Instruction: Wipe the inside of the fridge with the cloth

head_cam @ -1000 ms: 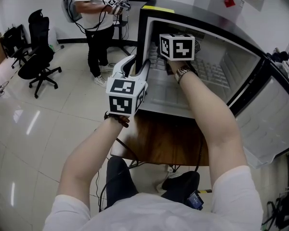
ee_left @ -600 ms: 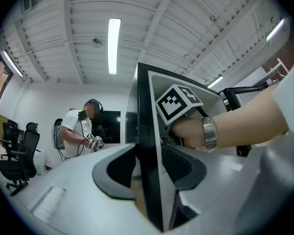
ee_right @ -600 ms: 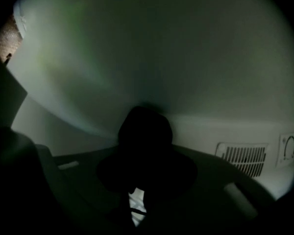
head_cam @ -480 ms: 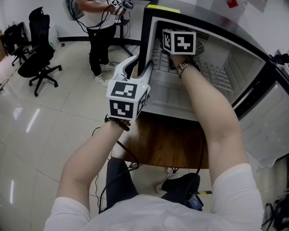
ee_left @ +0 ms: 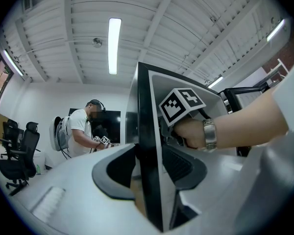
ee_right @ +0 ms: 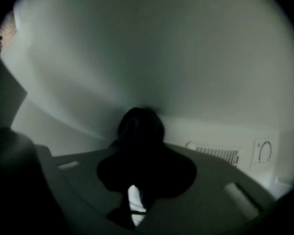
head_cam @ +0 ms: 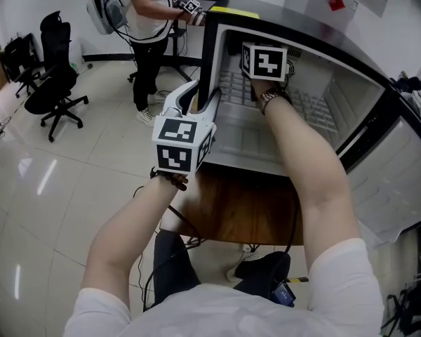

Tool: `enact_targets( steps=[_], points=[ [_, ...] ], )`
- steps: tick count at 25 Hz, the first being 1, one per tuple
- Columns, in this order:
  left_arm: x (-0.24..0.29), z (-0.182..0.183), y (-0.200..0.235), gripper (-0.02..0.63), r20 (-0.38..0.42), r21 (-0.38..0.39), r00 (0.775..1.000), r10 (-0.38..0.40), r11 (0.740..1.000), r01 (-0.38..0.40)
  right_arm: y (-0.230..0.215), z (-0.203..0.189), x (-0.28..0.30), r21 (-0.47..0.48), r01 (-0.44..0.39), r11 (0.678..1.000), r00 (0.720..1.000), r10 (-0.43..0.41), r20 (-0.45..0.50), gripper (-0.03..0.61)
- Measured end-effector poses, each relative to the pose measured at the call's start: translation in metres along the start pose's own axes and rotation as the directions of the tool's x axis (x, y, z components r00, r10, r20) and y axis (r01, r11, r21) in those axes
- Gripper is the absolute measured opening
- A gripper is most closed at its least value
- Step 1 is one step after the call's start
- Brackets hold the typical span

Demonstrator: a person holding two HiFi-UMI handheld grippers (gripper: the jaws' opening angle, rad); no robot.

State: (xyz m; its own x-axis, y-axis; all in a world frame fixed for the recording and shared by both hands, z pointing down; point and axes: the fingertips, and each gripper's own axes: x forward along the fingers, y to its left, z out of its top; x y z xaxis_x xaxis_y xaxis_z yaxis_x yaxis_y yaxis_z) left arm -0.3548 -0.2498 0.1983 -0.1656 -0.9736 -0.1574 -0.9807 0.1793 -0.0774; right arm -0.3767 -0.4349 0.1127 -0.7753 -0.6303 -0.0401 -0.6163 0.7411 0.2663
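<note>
1. Count: two grippers, one cloth, one fridge (head_cam: pixel 295 27), one wooden table (head_cam: pixel 231 202) under it, one other person (head_cam: pixel 137 20) and two black office chairs (head_cam: pixel 52 83) out back.
2. Left gripper (head_cam: pixel 200 93) is clamped on the front edge of the fridge's left wall. Its own view shows that thin dark edge squeezed between both pads.
3. Right gripper (ee_right: pixel 143 165) is deep inside the fridge, pinching the dark crumpled cloth (ee_right: pixel 139 129), which sits up against a smooth pale inner wall.
4. Only the right gripper view gets the cloth, plus a slatted vent (ee_right: pixel 213 153) and a round dial (ee_right: pixel 264 153). From the head view the marker cube (head_cam: pixel 266 60) hides it all.
5. Only the head view shows the fridge's ribbed white floor. The metal watch (head_cam: pixel 269 98) shows there and in the left gripper view.
</note>
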Motion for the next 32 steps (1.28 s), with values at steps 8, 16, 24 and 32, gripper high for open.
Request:
enact_targets(
  steps=[8, 16, 24, 32],
  points=[
    [0.002, -0.001, 0.0, 0.15, -0.002, -0.003, 1.0, 0.002, 1.0, -0.002, -0.044, -0.01, -0.014, -0.009, 0.084, 0.996, 0.996, -0.084, -0.009, 0.066],
    [0.003, -0.001, 0.001, 0.15, -0.001, -0.006, 1.0, 0.007, 1.0, -0.007, -0.08, -0.018, -0.029, 0.001, 0.148, 0.989, 0.989, -0.148, -0.01, 0.066],
    [0.002, -0.001, 0.002, 0.15, -0.002, -0.012, 1.0, 0.014, 1.0, -0.014, -0.132, -0.028, -0.049, 0.005, 0.239, 0.971, 0.971, -0.239, -0.022, 0.064],
    [0.003, -0.001, 0.002, 0.15, 0.001, -0.015, 1.0, 0.02, 1.0, -0.02, -0.179, -0.035, -0.07, 0.017, 0.32, 0.947, 0.947, -0.319, -0.038, 0.064]
  ],
)
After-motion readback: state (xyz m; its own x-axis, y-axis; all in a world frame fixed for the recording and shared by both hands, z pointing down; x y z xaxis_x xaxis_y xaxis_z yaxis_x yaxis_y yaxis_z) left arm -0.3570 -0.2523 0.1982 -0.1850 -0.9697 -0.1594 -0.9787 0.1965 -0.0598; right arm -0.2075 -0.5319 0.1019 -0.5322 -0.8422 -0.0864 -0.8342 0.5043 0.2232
